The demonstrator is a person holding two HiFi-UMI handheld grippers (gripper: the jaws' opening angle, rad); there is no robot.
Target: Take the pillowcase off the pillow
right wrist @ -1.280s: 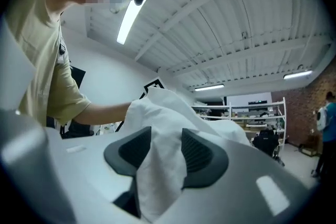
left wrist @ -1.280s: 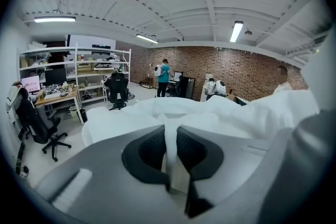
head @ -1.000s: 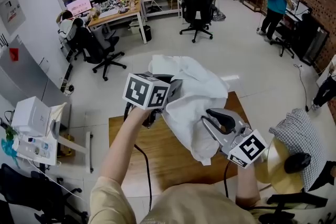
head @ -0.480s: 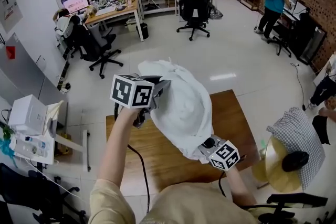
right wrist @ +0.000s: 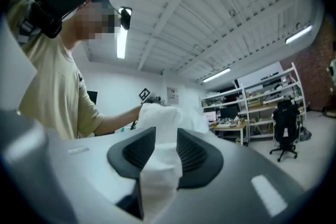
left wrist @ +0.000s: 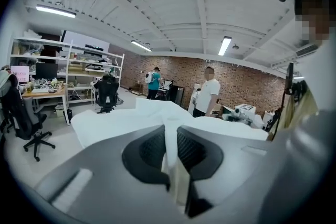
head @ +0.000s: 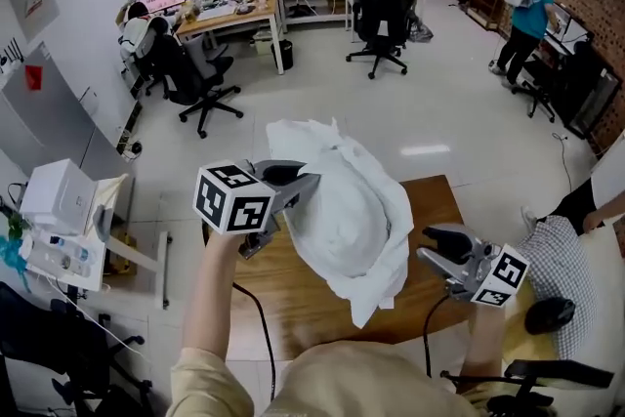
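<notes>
A white pillow in its white pillowcase (head: 342, 210) hangs in the air above the wooden table (head: 293, 298). My left gripper (head: 298, 190) is shut on the case's upper left side, and the left gripper view shows a thin fold of the pillowcase (left wrist: 168, 128) pinched between its pads. My right gripper (head: 425, 254) is at the pillow's right edge. Its jaws have just been opening and stand slightly apart, with a bunch of white cloth (right wrist: 157, 165) lying between them. The case's lower corner (head: 369, 312) hangs loose.
A black cable (head: 262, 327) runs over the table. A seated person in a checked shirt (head: 562, 259) is close on the right. Office chairs (head: 190, 78) and shelves stand behind, and a person in a teal top (head: 527, 15) is at the far right.
My right gripper has left the pillow's bottom end and swung out to its right side, where its jaws now stand apart. The bottom flap now hangs free. The left gripper sank slightly, still holding.
</notes>
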